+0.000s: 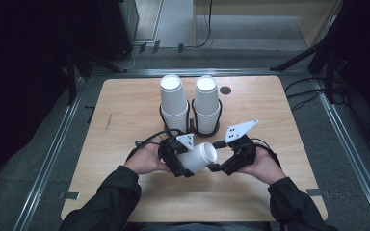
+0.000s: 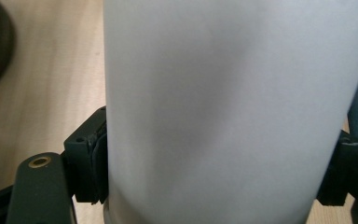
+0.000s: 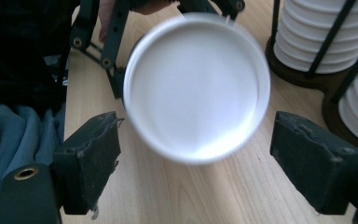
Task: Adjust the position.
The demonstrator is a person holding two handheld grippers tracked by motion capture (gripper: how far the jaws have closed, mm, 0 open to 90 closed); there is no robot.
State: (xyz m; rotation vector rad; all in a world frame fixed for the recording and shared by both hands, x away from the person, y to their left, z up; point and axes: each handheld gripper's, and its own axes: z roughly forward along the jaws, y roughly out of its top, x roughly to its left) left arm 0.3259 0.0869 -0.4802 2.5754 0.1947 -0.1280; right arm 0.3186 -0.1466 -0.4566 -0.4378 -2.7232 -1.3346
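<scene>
A white paper cup (image 1: 198, 158) lies on its side above the table's near middle, with my left gripper (image 1: 179, 162) shut on its body. In the left gripper view the cup's wall (image 2: 223, 102) stands between the two pads (image 2: 89, 161), which press on both sides. The cup's round end (image 3: 196, 88) faces my right gripper (image 3: 198, 149), slightly blurred. That gripper (image 1: 220, 162) is open, one jaw on each side of the round end and neither touching it.
Two stacks of upturned white cups (image 1: 174, 101) (image 1: 206, 98) stand in dark wire holders (image 1: 192, 126) just behind the grippers. The wooden table (image 1: 125, 110) has a black grommet (image 1: 225, 90) at the back. Metal rails and a dark floor surround it.
</scene>
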